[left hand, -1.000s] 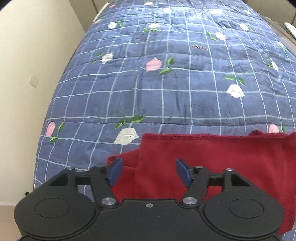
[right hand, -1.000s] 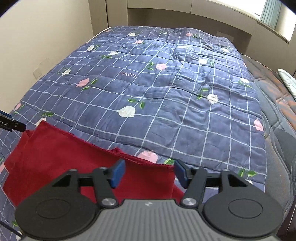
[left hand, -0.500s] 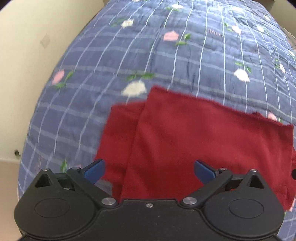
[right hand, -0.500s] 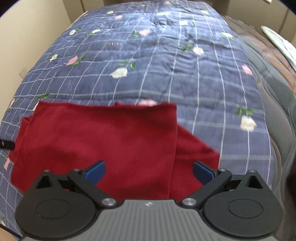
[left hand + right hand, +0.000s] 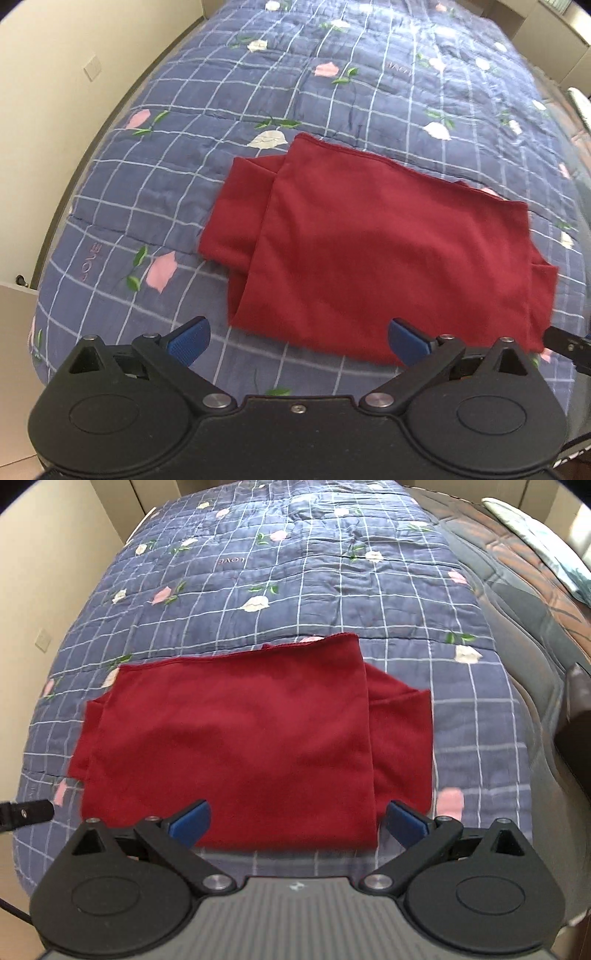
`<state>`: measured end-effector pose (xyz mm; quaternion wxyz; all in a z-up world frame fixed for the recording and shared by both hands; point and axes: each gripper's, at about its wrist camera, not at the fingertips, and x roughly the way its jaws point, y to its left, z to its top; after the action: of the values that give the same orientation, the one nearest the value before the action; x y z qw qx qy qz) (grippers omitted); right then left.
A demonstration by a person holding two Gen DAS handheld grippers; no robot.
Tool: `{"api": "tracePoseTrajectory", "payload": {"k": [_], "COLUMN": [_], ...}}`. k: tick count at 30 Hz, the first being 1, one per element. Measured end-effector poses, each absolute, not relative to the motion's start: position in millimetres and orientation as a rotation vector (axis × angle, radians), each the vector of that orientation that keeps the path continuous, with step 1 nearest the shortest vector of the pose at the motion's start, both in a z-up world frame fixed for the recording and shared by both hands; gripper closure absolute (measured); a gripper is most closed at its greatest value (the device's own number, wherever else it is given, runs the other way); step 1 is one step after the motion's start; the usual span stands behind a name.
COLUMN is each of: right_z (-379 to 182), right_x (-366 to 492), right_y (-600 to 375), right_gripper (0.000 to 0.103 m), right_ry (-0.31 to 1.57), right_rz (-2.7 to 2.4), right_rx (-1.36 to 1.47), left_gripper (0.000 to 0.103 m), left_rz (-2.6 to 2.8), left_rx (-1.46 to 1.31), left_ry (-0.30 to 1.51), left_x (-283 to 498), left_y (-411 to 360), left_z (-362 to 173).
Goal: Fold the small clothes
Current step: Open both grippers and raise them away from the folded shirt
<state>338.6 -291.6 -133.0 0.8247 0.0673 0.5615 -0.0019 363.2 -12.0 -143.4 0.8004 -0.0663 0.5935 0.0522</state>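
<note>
A dark red garment lies folded flat on the blue floral quilt, with a sleeve layer sticking out at each side. It also shows in the right wrist view. My left gripper is open and empty, held above the garment's near edge toward its left end. My right gripper is open and empty, above the near edge toward its right end. The tip of the right gripper shows at the right edge of the left wrist view.
The quilt covers the bed and drops off at the near edge. A cream wall runs along the left side. A brown mattress edge and a pale pillow lie to the right.
Both grippers opened wide, let go of the red garment and drew back toward the near edge. The garment now lies flat on the quilt, more of it in view.
</note>
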Motion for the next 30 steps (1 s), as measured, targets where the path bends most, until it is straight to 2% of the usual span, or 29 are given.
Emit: {"api": "tracePoseTrajectory", "payload": {"k": [11,23,30], "right_z": [-54,-38,-20], "right_x": [237,177,163], "right_y": [-254,-257,-298], "right_gripper": [0.0,0.0,0.0], "right_ry": [1.042,1.0,0.896], "right_rz": [0.007,0.038,0.059], "right_rx": [0.077,0.097,0.104], "left_gripper": [0.001,0.001,0.001], "left_rz": [0.086,0.139,0.159], "left_rx": [-0.162,-0.15,-0.045], "left_ry": [1.18,1.197,1.114], "left_x": [251,177,168], "left_y": [9,26,-9], "left_z": [-93,-78,-37]}}
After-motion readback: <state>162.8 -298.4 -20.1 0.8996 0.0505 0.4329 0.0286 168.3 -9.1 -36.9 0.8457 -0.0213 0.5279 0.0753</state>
